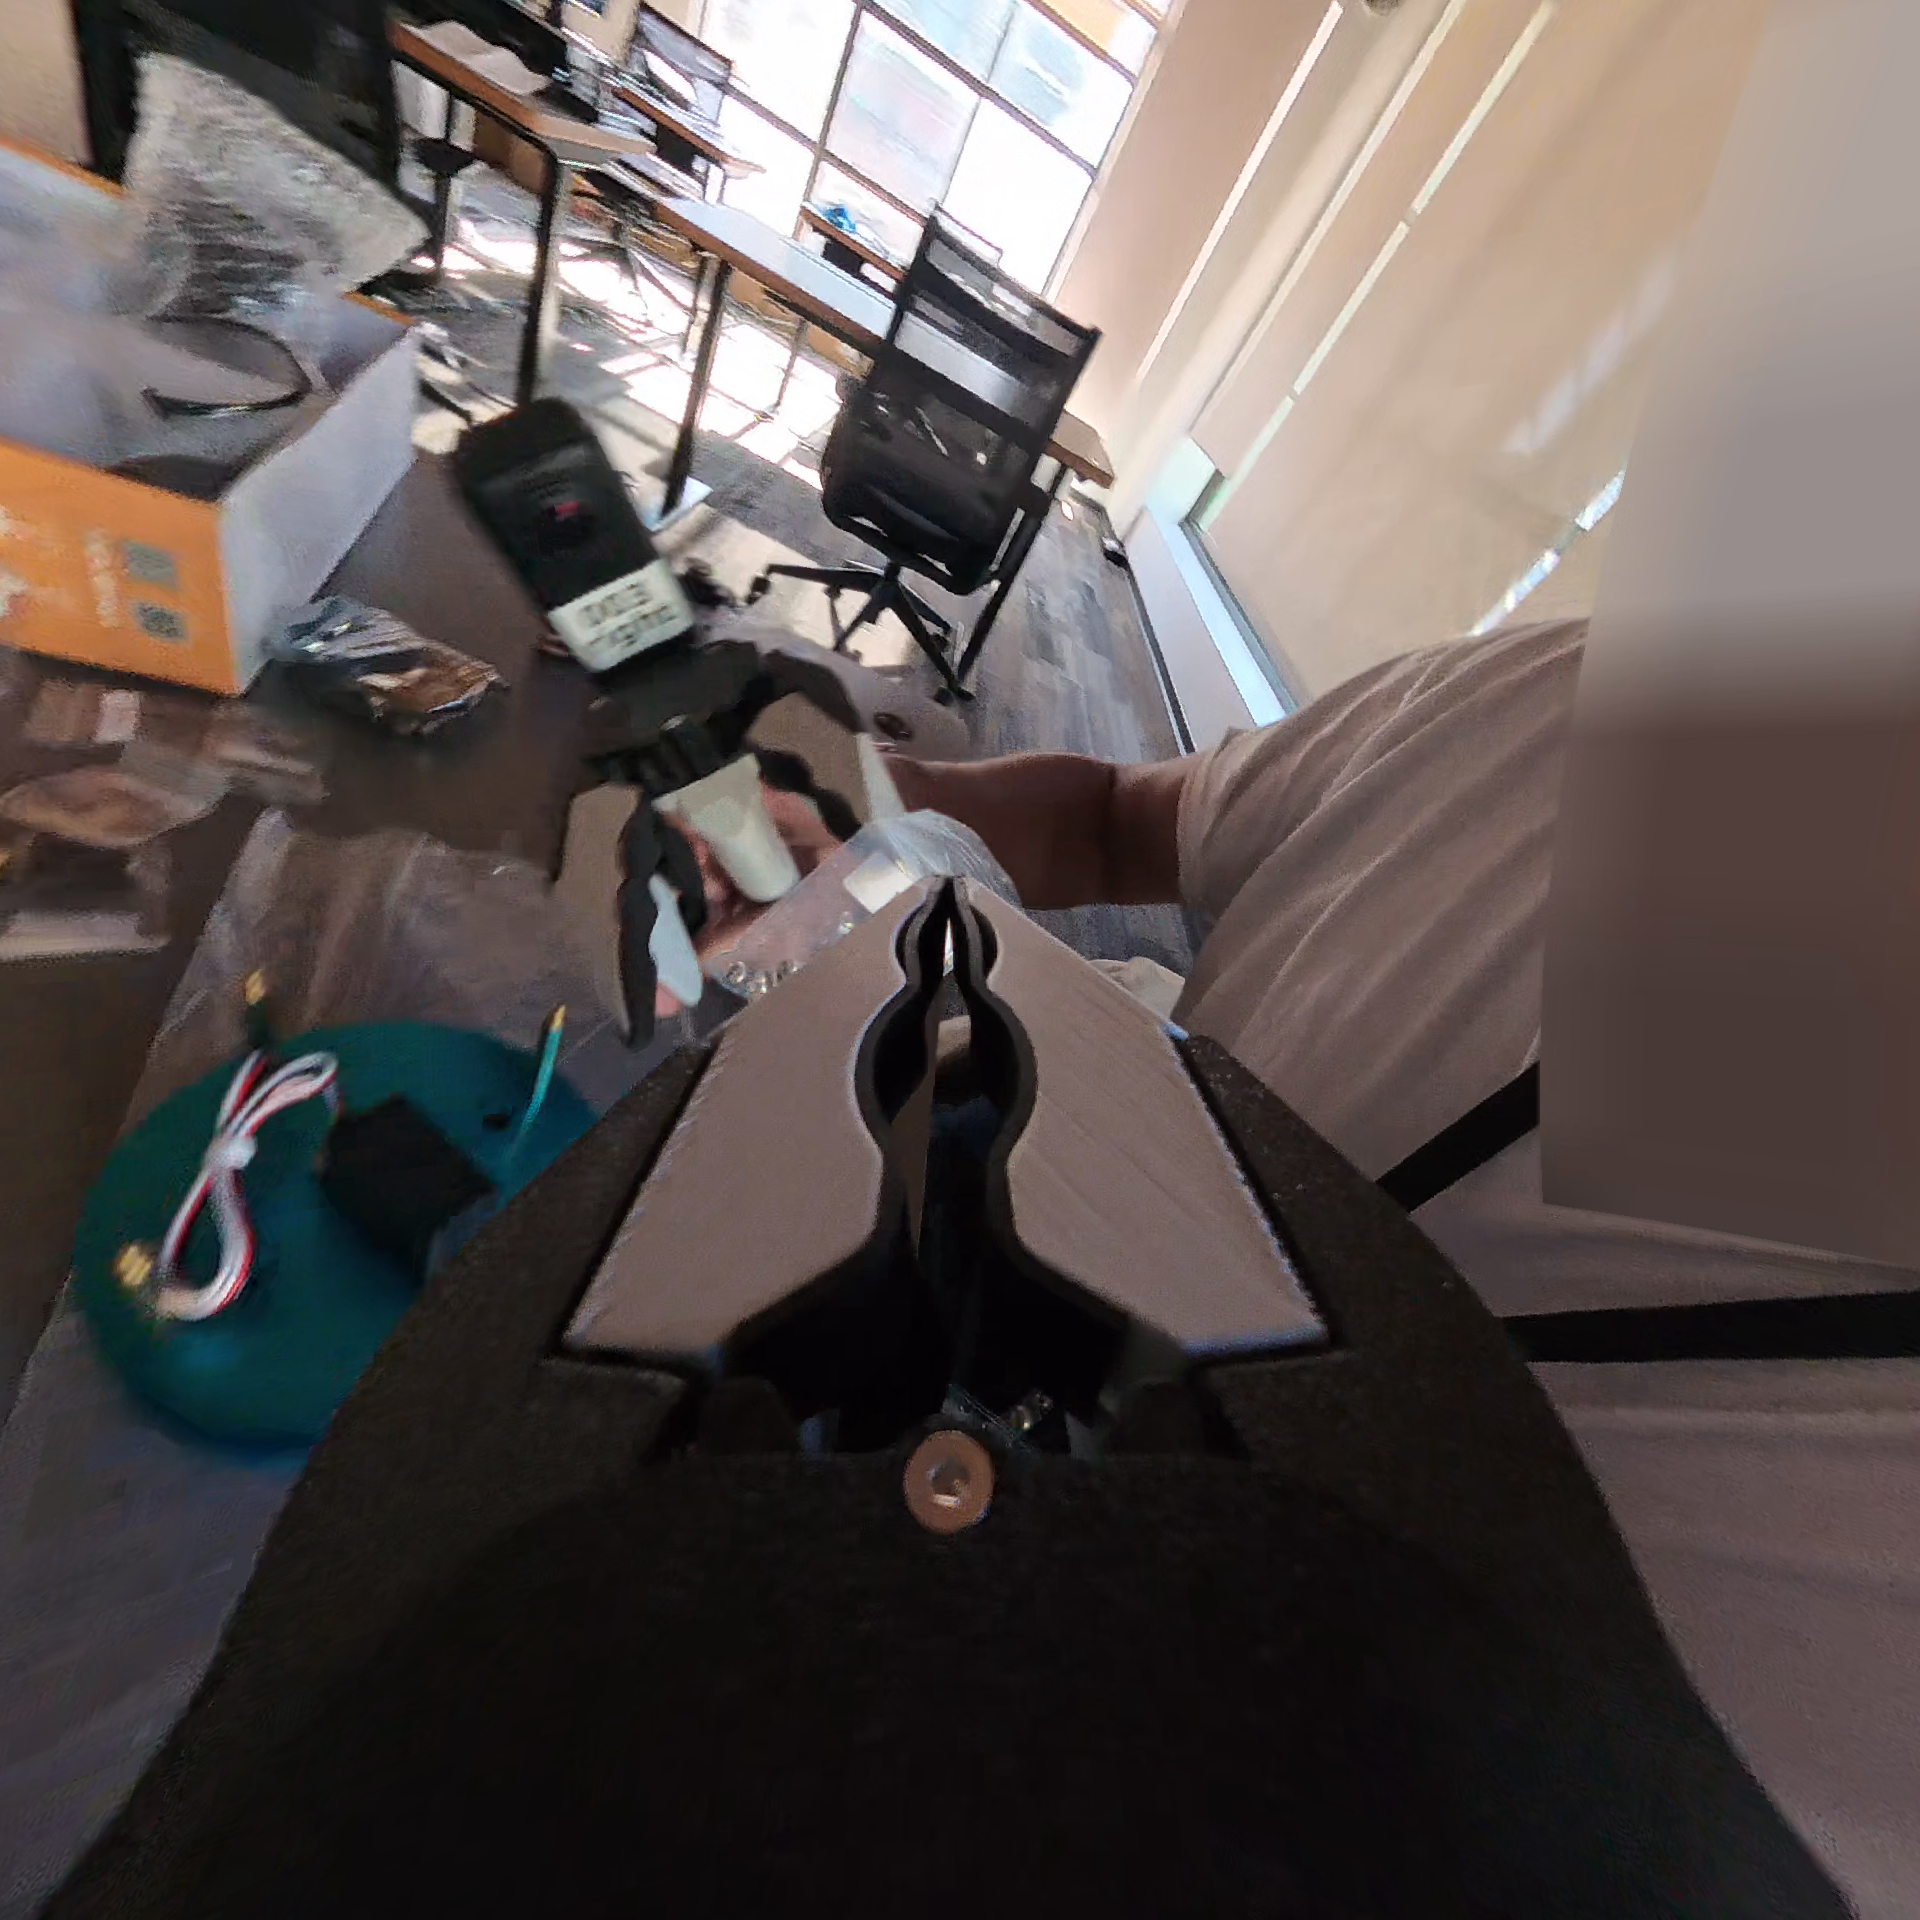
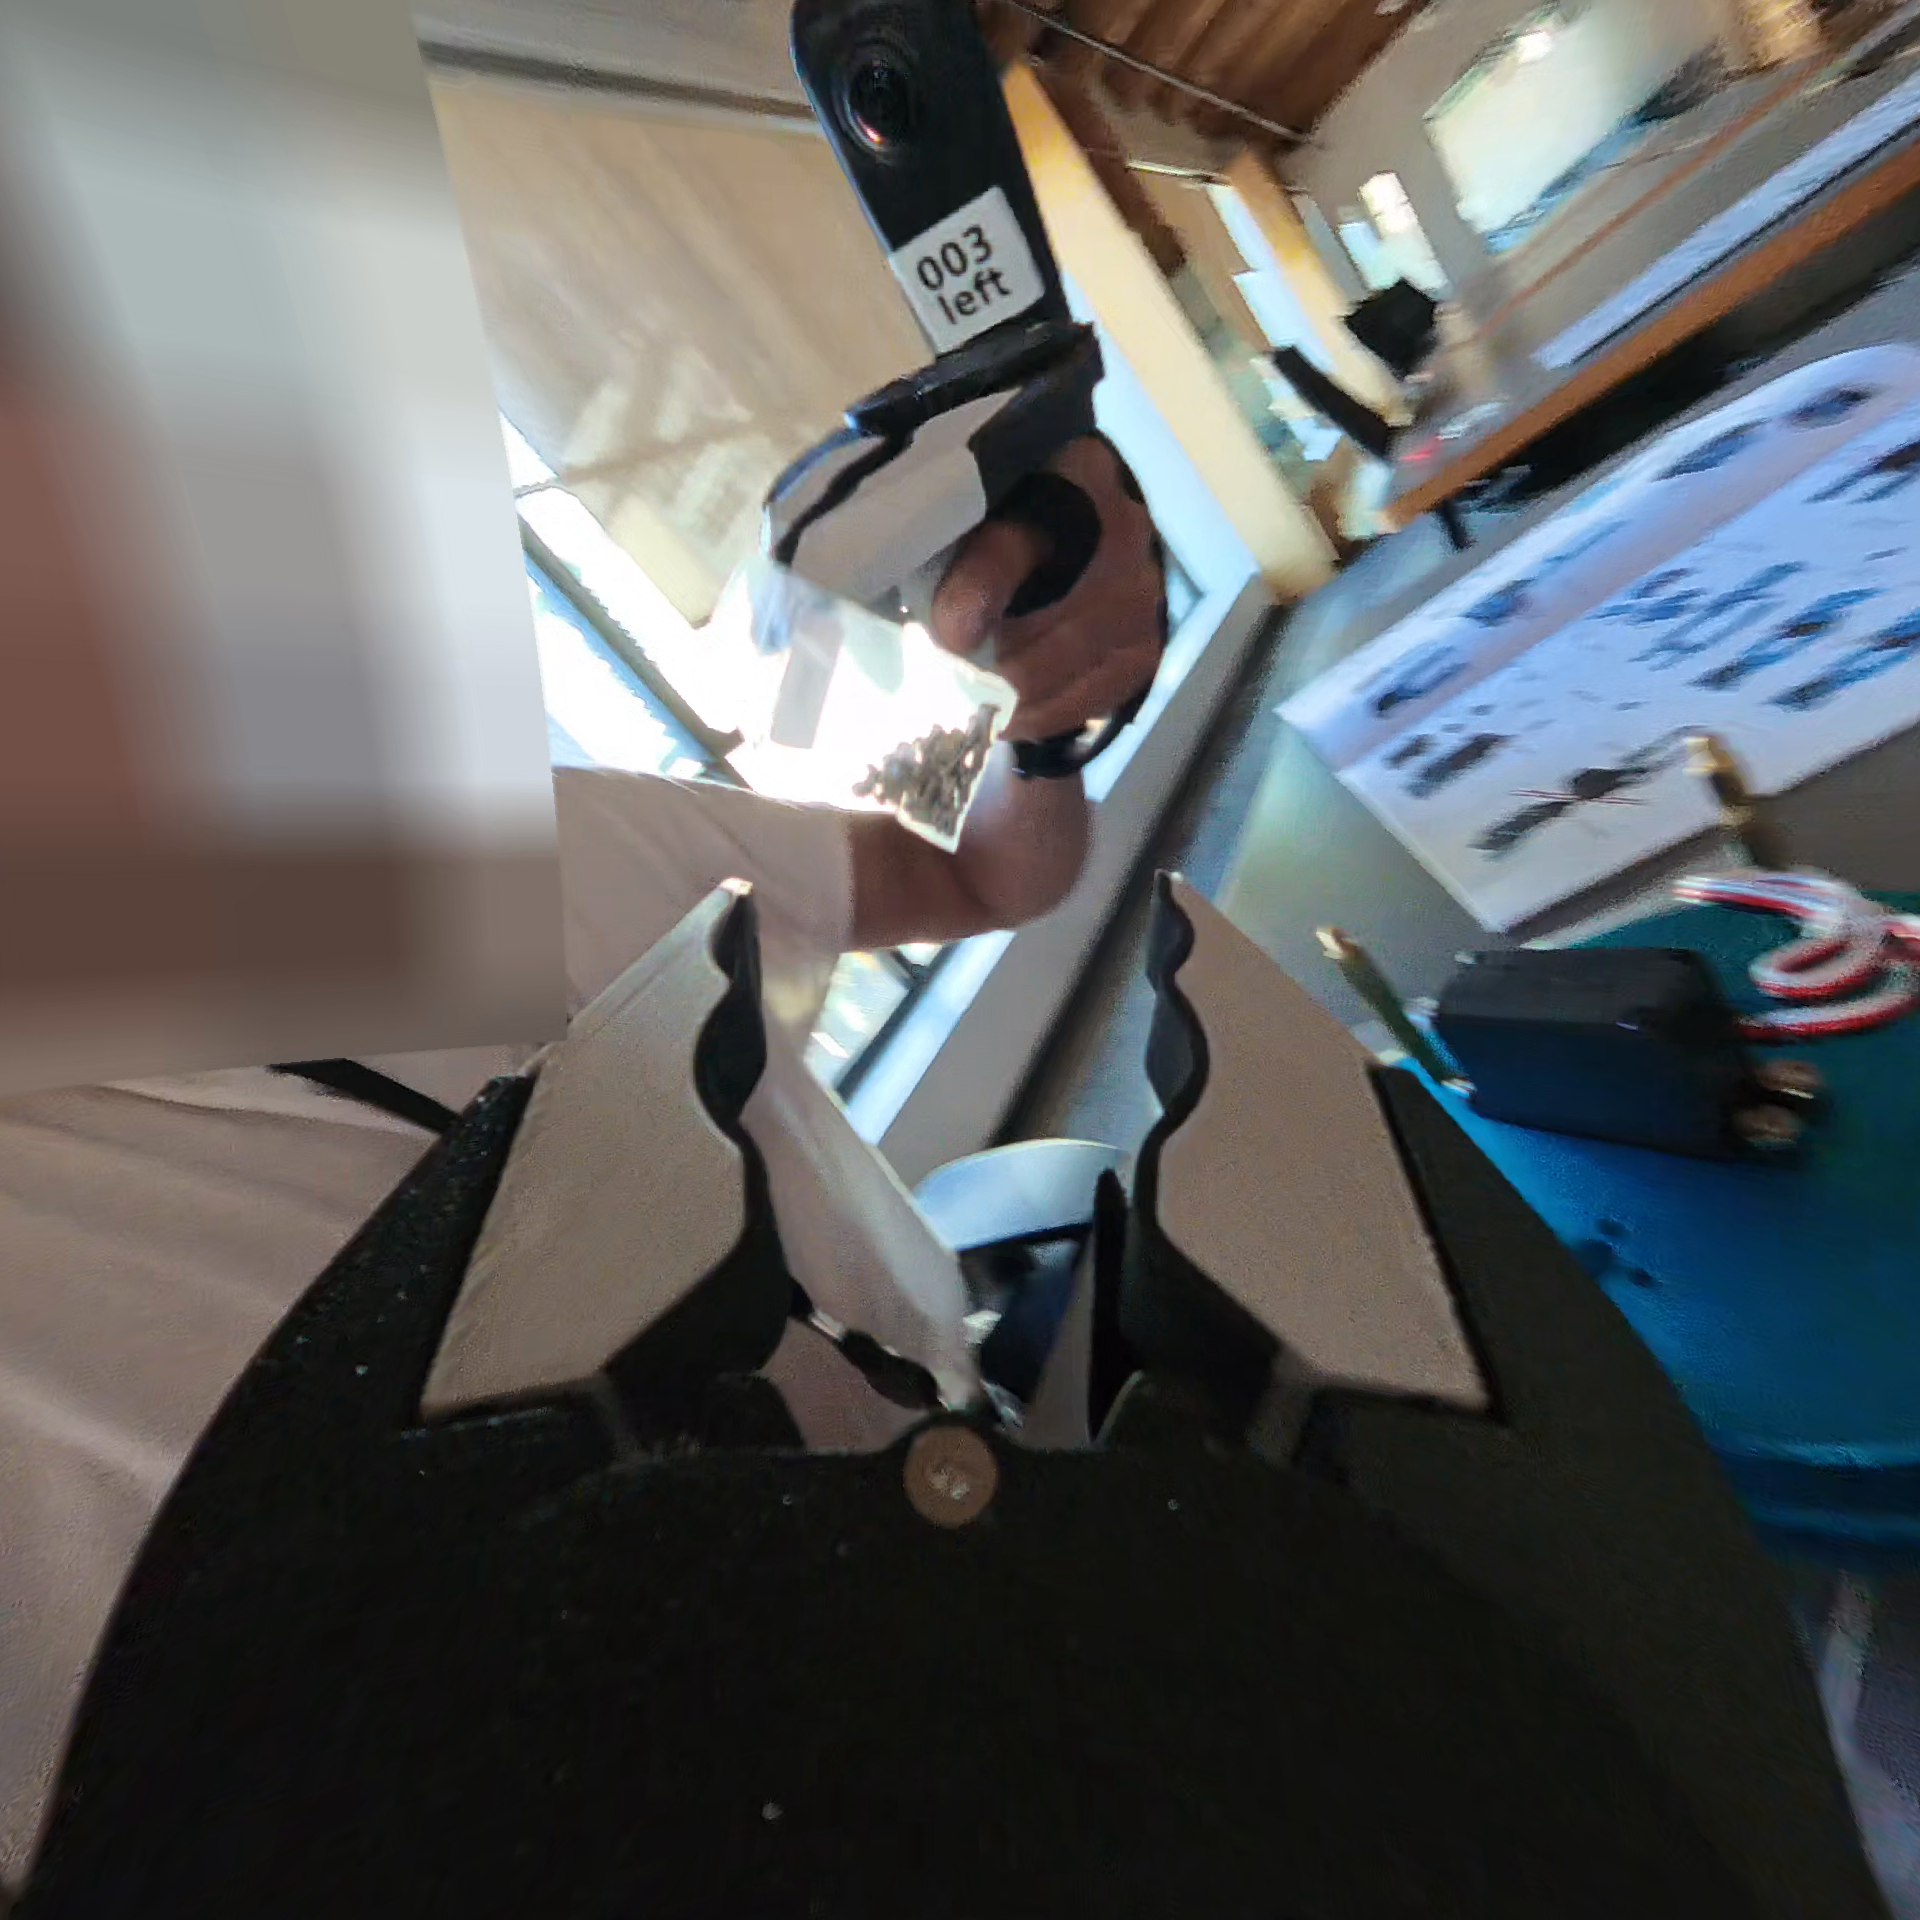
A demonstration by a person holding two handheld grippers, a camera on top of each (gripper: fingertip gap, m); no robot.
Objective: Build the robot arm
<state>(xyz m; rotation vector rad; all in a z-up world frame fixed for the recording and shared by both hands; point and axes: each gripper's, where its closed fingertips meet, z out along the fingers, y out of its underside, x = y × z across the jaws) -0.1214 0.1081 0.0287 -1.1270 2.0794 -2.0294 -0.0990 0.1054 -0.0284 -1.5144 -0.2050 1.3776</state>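
My left gripper [image 1: 951, 896] is shut on the top edge of a small clear plastic bag [image 1: 831, 920], held up in the air. In the right wrist view the bag [image 2: 894, 717] hangs from the left gripper [image 2: 821, 561], with several small screws [image 2: 925, 774] gathered in its lower corner. My right gripper [image 2: 951, 888] is open and empty, a short way below the bag. It also shows in the left wrist view [image 1: 717, 904], jaws apart, just left of the bag. A teal tray [image 1: 229, 1382] [image 2: 1662, 1309] holds a black servo [image 1: 400, 1164] [image 2: 1600, 1049] with red-and-white wires [image 1: 239, 1174] [image 2: 1829, 935].
An orange-and-white box [image 1: 114, 571] and a dark packet [image 1: 384, 665] lie on the table behind the tray. A white printed sheet [image 2: 1662, 644] lies beyond the tray. A black office chair [image 1: 956, 436] and desks stand farther off. The person's white shirt [image 1: 1403, 883] is close on the right. One gripper's finger ends stand about 7 cm off the other's.
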